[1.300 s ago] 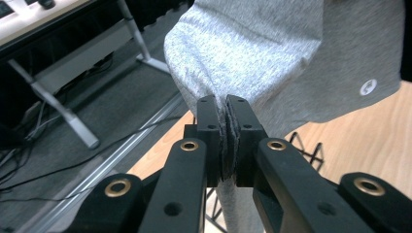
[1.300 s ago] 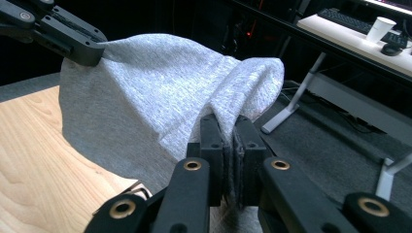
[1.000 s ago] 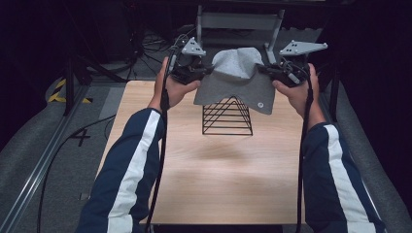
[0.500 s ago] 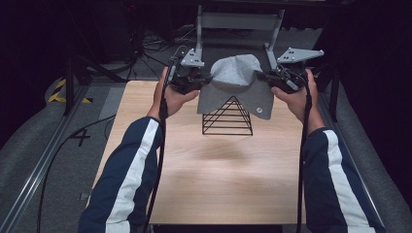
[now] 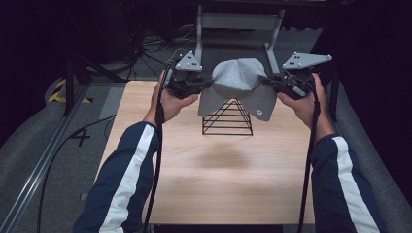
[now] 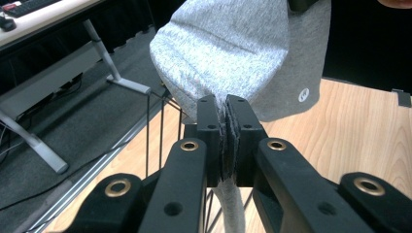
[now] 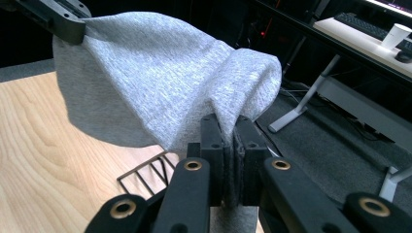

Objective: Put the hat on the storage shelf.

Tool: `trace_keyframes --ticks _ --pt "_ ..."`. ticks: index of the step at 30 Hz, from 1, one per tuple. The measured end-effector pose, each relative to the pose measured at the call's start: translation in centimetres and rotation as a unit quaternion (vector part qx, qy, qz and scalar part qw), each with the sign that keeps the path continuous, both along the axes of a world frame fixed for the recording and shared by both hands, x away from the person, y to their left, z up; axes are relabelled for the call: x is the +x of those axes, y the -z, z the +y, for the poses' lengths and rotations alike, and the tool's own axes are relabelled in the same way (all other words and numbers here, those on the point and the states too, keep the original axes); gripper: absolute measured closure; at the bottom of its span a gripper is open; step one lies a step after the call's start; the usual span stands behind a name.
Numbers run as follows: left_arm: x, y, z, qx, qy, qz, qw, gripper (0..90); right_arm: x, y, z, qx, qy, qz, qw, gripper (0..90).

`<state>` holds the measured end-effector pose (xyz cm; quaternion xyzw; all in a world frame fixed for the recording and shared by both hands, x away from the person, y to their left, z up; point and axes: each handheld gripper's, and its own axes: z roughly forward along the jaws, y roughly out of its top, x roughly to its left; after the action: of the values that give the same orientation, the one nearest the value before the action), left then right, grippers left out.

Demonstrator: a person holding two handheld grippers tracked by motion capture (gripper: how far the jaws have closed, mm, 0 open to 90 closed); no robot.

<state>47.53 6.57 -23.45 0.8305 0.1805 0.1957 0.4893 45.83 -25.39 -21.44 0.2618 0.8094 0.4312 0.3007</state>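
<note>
Left claw point(image 6: 227, 128) pressed tight on a bunched edge of the grey cloth point(image 5: 238, 85), right claw point(image 7: 228, 145) pinching the opposite edge the same way: 2 hands hold the fabric spread in the air above the black wire pyramid rack point(image 5: 227, 119) at the far end of the bench point(image 5: 209, 179). In the high view the left claw point(image 5: 206, 85) sits just left of the rack's peak and the right claw point(image 5: 268, 83) just right of it, both at about the same height and about equally near it, so the cloth's long axis runs side to side straight across the rack. The fabric humps up in the middle and sags toward the near side, where a lower flap with a small round logo hangs in front of the rack's upper wires; whether it touches them cannot be told. Judged from this, the rack lies directly below and between the claws, and draping calls for an even descent, with the hump kept centred over the peak.
</note>
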Motion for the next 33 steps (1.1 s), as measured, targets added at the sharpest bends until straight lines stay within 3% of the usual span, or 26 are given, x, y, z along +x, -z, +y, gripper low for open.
trace_keyframes --ticks 5,10,18,22,23,26,27,33 --pt "0.6 1.0 -0.1 0.004 -0.01 0.003 0.9999 85.5 0.1 0.6 0.2 -0.001 0.0 0.002 1.0 85.2" --pt "2.3 2.4 -0.9 0.011 -0.025 0.012 0.9995 85.4 1.3 1.9 0.4 0.005 0.006 0.014 0.9999 85.1" --pt "4.1 6.3 -1.3 0.0 -0.045 0.046 0.9979 85.2 2.9 4.7 0.1 0.01 0.012 0.04 0.9991 84.9" --pt "4.3 7.9 -1.5 -0.001 -0.049 0.058 0.9971 85.1 3.6 6.4 -0.1 0.007 0.021 0.054 0.9983 85.0" --pt "4.3 8.9 -1.5 0.001 -0.054 0.06 0.9968 85.1 3.6 6.9 -0.2 0.008 0.022 0.059 0.998 84.9" --pt "4.2 10.6 -1.6 0.019 -0.064 0.061 0.9959 85.1 3.9 8.3 -0.3 0.005 0.034 0.073 0.9968 85.0" --pt "4.3 11.1 -1.6 0.017 -0.065 0.065 0.9956 85.1 3.9 8.7 -0.3 0.005 0.036 0.079 0.9962 85.0" --pt "4.2 12.6 -1.9 0.021 -0.064 0.074 0.995 85.1 4.1 11.3 -0.1 -0.002 0.039 0.103 0.994 85.1"
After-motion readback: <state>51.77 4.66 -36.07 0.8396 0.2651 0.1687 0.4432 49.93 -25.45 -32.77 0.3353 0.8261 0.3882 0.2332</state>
